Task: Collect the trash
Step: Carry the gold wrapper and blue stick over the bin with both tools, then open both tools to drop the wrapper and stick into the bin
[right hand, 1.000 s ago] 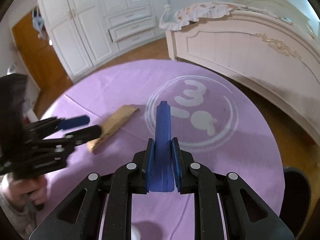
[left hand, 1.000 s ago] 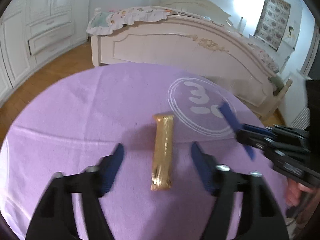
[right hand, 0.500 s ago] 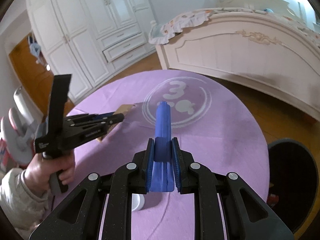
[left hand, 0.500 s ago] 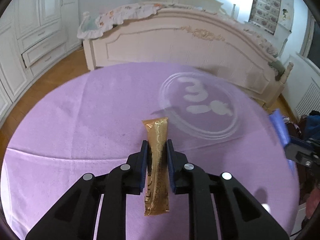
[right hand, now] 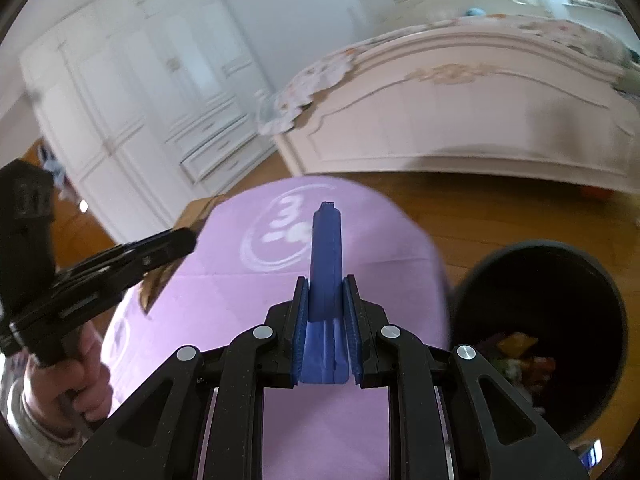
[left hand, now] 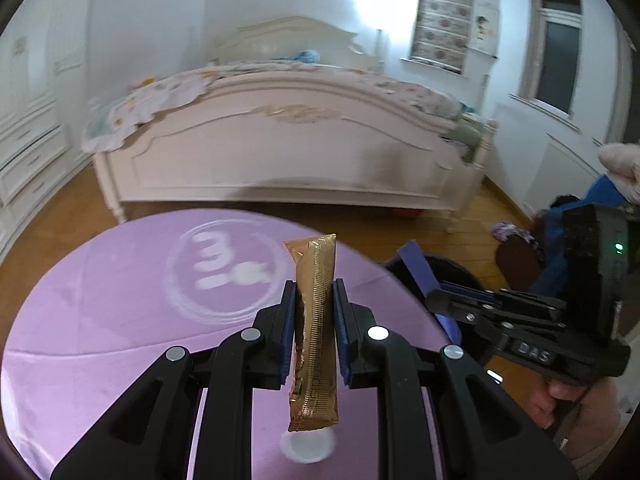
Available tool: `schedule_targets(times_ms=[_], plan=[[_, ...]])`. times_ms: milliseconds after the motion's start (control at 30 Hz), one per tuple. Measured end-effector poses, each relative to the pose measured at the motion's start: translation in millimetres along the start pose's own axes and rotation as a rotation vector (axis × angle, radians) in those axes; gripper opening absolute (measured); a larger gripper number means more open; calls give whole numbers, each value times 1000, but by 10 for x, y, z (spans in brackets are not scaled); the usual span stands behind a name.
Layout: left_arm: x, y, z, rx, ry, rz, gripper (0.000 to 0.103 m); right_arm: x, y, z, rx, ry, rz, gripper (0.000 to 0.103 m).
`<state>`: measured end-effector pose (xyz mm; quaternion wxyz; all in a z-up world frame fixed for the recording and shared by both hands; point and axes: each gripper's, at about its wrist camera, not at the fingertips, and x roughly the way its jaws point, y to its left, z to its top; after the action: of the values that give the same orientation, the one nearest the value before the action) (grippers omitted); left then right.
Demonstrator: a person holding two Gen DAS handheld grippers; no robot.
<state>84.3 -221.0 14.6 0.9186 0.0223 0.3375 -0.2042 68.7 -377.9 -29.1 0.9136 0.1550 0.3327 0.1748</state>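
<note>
Clamping gold sachet (left hand: 315,320), left hand-held gripper (left hand: 315,300); right hand-held gripper (right hand: 326,300) pinching blue wrapper (right hand: 326,264).

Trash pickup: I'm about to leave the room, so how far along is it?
Done: some wrappers already lie in the black bin. In hand: the left tool is shut on a gold sachet and the right tool on a blue wrapper, both off the purple tablecloth. Left: dropping both into the bin, plus a small white thing on the cloth.
</note>
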Motion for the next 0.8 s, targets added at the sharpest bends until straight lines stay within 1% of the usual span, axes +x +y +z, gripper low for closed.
schedule_targets(times_ms=[200, 333, 500, 667, 800], plan=[[208, -459, 68, 57, 18, -72, 19, -325, -534, -57, 95, -53, -64, 19], [332, -705, 90, 93, 31, -111, 19, -441, -823, -110, 143, -75, -95, 19], [533, -974, 107, 128, 55, -169, 19, -507, -1157, -208, 208, -81, -126, 19], [735, -1197, 103, 148, 90, -222, 20, -483, -1435, -289, 269, -72, -146, 19], [884, -1293, 84, 146, 123, -243, 20, -459, -1603, -361, 302, -66, -156, 19]])
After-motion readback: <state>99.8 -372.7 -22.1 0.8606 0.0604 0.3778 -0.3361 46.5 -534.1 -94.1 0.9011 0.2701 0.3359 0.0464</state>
